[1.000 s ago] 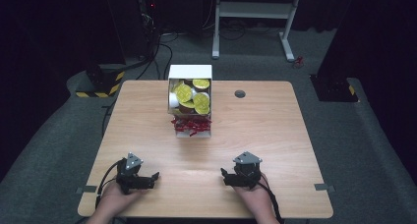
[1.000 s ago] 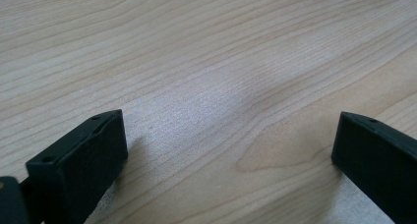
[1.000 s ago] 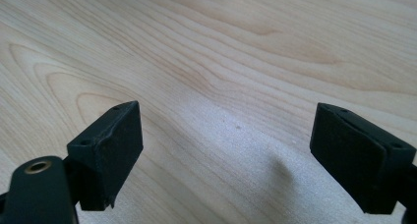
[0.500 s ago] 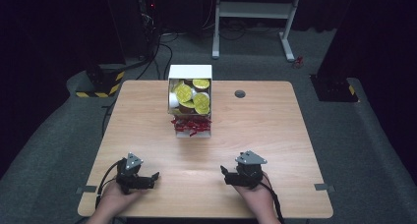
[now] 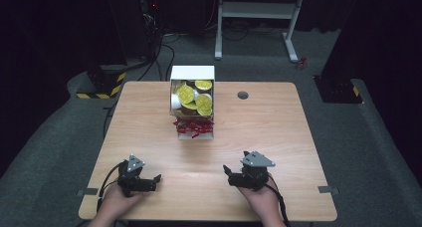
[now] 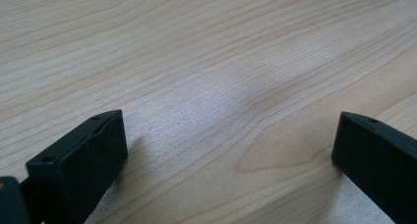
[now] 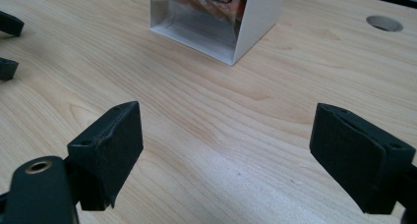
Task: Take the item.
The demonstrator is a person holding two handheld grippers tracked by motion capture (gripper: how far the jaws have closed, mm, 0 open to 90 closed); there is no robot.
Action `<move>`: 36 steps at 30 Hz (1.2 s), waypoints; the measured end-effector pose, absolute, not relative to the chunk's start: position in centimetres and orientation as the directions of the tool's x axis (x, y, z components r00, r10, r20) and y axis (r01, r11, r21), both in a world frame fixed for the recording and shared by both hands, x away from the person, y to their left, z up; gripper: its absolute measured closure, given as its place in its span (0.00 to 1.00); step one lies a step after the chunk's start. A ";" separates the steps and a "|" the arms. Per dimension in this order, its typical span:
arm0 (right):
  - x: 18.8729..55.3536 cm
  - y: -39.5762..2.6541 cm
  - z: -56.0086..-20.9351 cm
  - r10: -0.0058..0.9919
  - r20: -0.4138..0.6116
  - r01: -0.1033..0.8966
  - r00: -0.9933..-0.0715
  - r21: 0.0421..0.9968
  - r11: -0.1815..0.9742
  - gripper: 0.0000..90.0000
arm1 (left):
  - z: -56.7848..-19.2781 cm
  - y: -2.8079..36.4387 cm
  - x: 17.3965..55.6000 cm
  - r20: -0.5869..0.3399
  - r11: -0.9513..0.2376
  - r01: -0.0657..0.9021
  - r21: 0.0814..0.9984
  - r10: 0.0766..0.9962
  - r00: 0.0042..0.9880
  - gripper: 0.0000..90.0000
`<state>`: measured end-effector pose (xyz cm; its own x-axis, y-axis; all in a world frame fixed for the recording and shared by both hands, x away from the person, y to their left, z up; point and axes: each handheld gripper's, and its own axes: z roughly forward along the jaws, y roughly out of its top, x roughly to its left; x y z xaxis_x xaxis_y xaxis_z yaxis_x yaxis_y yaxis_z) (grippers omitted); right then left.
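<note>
Change since earlier frame: right gripper (image 5: 227, 173) shifted very slightly; all else unchanged.
Landmark: white box (image 5: 193, 106), at the table's (image 5: 278, 127) far centre, holding gold-lidded cups (image 5: 204, 103) and red shreds (image 5: 194, 125).
Left gripper (image 5: 155, 179): near-left of box, well apart, jaws spread wide, empty, low over the wood.
Right gripper: near-right of box, jaws spread wide, empty, aimed at the box.
Table hole (image 5: 243, 95): just right of box.

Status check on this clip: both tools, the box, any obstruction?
Left tool open, resting at near table edge. Right tool open, likewise. White box of gold coins and red shreds untouched at mid-table. Light wooden table between tools and box bare.
</note>
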<state>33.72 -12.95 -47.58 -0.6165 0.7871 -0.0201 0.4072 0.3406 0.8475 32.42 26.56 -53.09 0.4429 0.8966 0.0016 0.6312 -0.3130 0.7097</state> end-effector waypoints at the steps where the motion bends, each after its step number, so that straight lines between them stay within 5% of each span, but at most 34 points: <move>1: 33.7 -13.0 -47.6 0.787 -0.020 0.407 -0.617 0.847 0.341 0.14 | -53.1 26.6 32.4 0.002 -0.313 0.631 0.710 0.897 0.443 0.01; 15: 33.5 -12.6 -47.2 0.782 -0.030 0.385 -0.623 0.858 0.340 0.16 | -53.1 26.6 32.4 0.001 -0.313 0.631 0.710 0.897 0.443 0.01; 36: 34.5 -10.6 -46.9 0.766 0.027 0.398 -0.643 0.866 0.304 0.47 | -53.1 26.6 32.4 0.002 -0.313 0.630 0.711 0.896 0.444 0.01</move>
<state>34.45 -10.65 -46.94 -0.6426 0.7657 0.0265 0.3979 0.3039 0.8656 32.44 26.58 -53.09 0.4437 0.8962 0.0016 0.6298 -0.3131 0.7108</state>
